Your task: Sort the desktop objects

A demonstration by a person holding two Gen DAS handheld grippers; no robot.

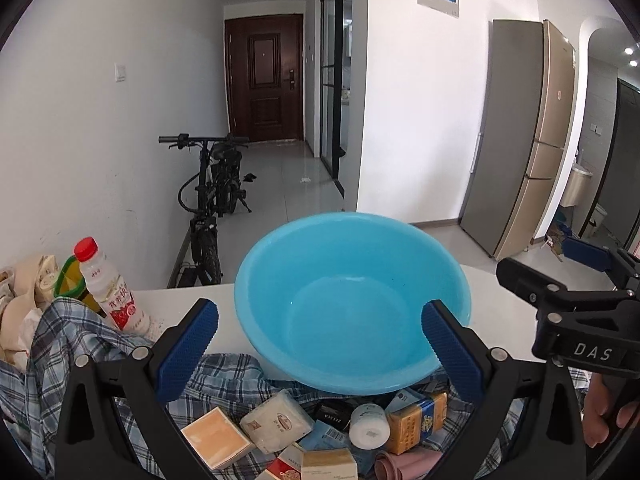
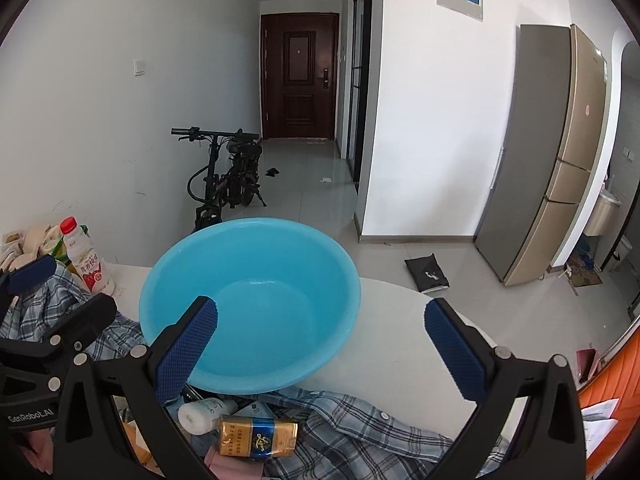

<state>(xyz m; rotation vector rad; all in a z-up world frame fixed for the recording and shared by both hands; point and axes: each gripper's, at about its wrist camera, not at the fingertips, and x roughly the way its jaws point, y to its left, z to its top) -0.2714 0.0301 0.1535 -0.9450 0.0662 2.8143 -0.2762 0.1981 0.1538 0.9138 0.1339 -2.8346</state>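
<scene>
My left gripper (image 1: 320,334) hangs with jaws wide apart, nothing between them, over a blue basin (image 1: 352,304) on the white table (image 1: 500,320). Below it a plaid shirt (image 1: 80,344) carries small boxes, a tissue pack (image 1: 278,420) and a white jar (image 1: 369,426). A red-capped bottle (image 1: 110,288) stands left. Right gripper (image 1: 568,276) enters at right.

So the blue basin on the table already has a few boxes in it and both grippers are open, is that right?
Not quite: the blue basin is empty in both wrist views; the boxes lie in front of it on the plaid cloth. Both the left gripper and right gripper are open.
</scene>
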